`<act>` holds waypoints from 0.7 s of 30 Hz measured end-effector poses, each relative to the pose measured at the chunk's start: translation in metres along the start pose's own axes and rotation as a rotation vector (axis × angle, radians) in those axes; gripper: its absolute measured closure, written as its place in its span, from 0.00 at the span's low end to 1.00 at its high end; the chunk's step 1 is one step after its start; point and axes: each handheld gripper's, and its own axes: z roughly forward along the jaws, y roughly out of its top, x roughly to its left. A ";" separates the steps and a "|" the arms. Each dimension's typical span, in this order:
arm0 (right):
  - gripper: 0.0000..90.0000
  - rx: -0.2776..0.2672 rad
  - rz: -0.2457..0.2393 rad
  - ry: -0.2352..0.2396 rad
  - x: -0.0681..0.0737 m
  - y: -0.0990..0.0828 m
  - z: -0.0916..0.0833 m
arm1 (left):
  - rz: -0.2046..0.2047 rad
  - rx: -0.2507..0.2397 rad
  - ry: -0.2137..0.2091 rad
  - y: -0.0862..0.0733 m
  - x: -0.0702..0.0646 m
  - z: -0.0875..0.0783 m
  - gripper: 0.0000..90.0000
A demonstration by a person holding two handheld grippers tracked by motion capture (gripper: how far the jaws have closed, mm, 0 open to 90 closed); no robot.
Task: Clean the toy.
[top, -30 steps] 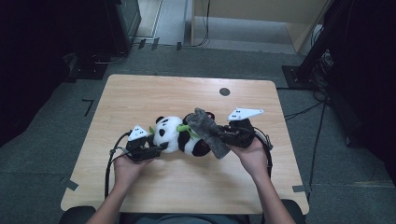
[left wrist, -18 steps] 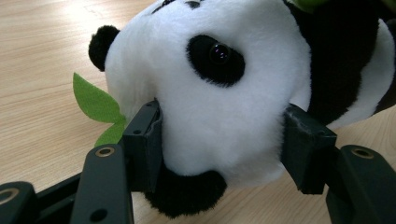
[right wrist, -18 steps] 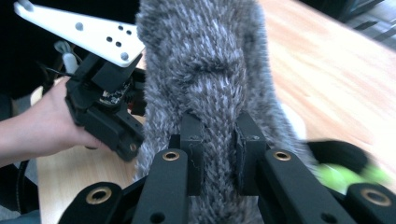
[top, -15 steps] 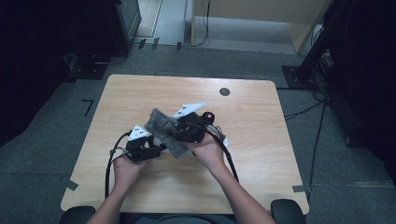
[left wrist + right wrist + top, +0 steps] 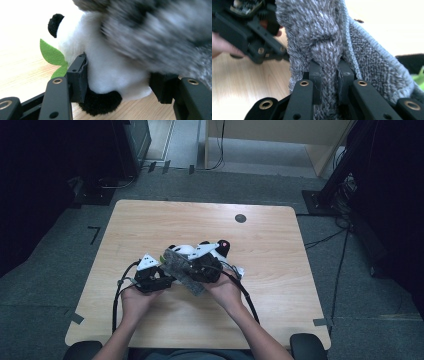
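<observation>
A black and white panda plush (image 5: 181,251) lies on the wooden table (image 5: 150,220), a green felt leaf (image 5: 51,53) at its side. My left gripper (image 5: 165,271) is shut on it: in the left gripper view the pads (image 5: 82,75) press into the panda's (image 5: 110,67) white fur. My right gripper (image 5: 189,270) is shut on a fold of grey fluffy cloth (image 5: 322,32), pinched between its jaws (image 5: 329,75). The cloth (image 5: 192,284) drapes over the panda's near side, right beside the left gripper (image 5: 249,30), and hides much of the toy. It blurs across the top of the left gripper view (image 5: 160,32).
A small dark round mark (image 5: 240,218) sits on the table's far side. Cables (image 5: 117,295) trail from both grippers toward the near edge. Dark equipment (image 5: 125,145) and a stand (image 5: 345,170) are on the floor beyond the table.
My right gripper has carried the grey cloth leftward and slightly down, from the panda's right side over it to the left gripper. The left hand has stayed put.
</observation>
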 end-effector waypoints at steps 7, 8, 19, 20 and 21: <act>0.88 0.037 -0.045 -0.028 0.008 -0.011 -0.007 | 0.000 0.010 0.004 0.001 -0.001 0.001 0.46; 0.88 0.039 -0.049 -0.031 0.009 -0.013 -0.008 | -0.001 0.009 0.005 0.001 -0.001 0.001 0.46; 0.89 0.046 -0.042 -0.046 0.007 -0.046 -0.023 | -0.011 0.022 0.004 0.003 -0.002 0.001 0.47; 0.88 0.044 -0.043 -0.044 0.006 -0.049 -0.024 | -0.008 0.022 0.005 0.003 -0.002 0.002 0.47; 0.88 0.044 -0.047 -0.044 0.006 -0.051 -0.025 | -0.008 0.024 0.005 0.003 -0.002 0.002 0.48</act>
